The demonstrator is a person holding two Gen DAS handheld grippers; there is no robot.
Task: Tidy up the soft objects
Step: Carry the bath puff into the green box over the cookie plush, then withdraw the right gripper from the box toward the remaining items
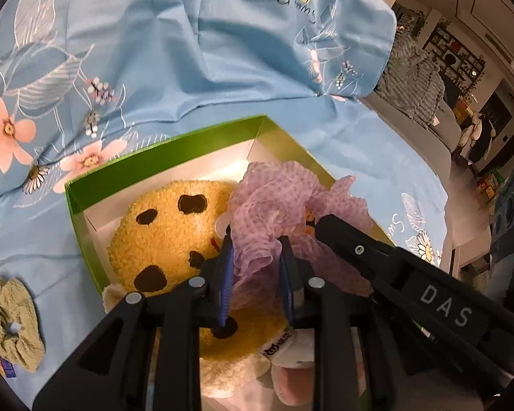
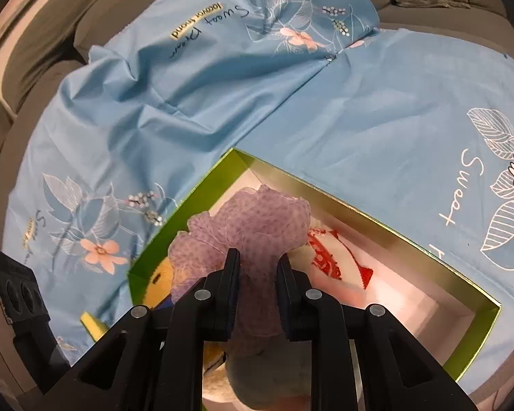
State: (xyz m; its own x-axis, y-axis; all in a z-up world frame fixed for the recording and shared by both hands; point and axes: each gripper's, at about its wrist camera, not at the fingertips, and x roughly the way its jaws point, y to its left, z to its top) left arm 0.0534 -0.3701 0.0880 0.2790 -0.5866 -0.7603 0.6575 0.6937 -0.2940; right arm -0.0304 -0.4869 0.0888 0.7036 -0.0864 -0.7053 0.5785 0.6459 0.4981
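Lilac mesh scarf (image 1: 274, 205) sits bunched between the blue pads of both tongs: the left gripper (image 1: 257, 274) and the right gripper (image 2: 257, 287) each clamp a fold of it. Directly beneath them lies the green box (image 1: 161, 152), with a spotted yellow plush (image 1: 168, 236) inside, left of the scarf.

"DAS" marks the right gripper (image 1: 445, 311); "Sweet" the blue sheet (image 2: 377, 109).

Right gripper (image 2: 257, 274) pinching lilac mesh cloth (image 2: 257, 226) above green box (image 2: 428, 250), perhaps touching.
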